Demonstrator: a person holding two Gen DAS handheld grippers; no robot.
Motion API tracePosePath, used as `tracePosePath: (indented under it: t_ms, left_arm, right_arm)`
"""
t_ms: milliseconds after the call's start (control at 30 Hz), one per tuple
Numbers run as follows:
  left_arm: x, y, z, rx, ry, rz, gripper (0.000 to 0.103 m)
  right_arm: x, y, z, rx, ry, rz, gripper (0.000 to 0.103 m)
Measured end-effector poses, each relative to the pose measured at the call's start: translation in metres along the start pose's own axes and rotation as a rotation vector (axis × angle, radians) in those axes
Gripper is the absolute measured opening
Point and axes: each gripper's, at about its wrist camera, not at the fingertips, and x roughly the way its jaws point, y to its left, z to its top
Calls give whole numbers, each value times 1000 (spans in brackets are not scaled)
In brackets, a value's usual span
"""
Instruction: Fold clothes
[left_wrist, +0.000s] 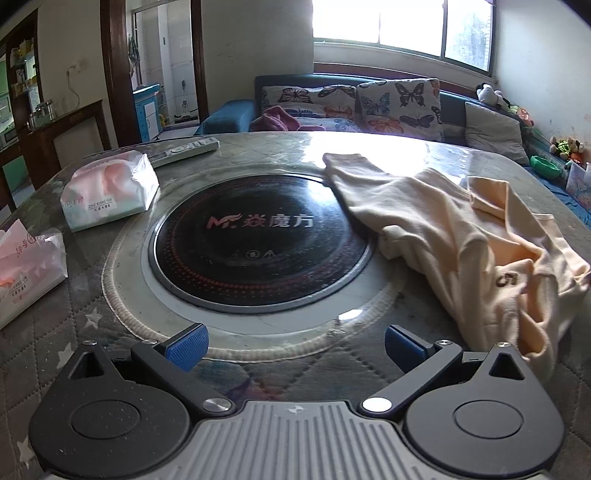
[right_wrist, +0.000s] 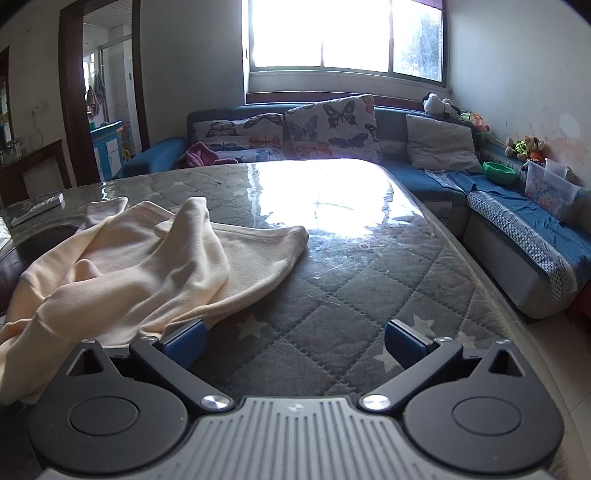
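Note:
A crumpled cream garment (left_wrist: 461, 236) lies on the glass-topped table, at the right in the left wrist view and at the left in the right wrist view (right_wrist: 140, 266). It has a dark printed mark on it. My left gripper (left_wrist: 295, 345) is open and empty above the near table edge, left of the garment. My right gripper (right_wrist: 295, 341) is open and empty, its left finger (right_wrist: 186, 343) close to the garment's near hem.
A round black cooktop (left_wrist: 258, 236) is set in the table's middle. Two tissue packs (left_wrist: 109, 190) (left_wrist: 26, 269) lie at the left, a remote (left_wrist: 184, 147) at the back. A blue sofa (right_wrist: 498, 192) with cushions wraps the far and right sides.

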Motion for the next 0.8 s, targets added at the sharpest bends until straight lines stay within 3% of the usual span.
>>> tracePosePath:
  t_ms: [133,367,667,800]
  left_arm:
    - [-2,-1,0,1,-10,-3,103]
    - [-16,-37,1,10,-24,9,103]
    - [-32,-62,-4,17,-26,18,103]
    - [-38,-61,-6,35,-23,-17,103]
  right_arm:
    - [0,1,0,-24,6,1,103]
    - [-35,36,-13,-131,-5,13,103]
    - [-55,56,-24,-141,8,57,103]
    - [-60,60,-26,-135,8,80,103]
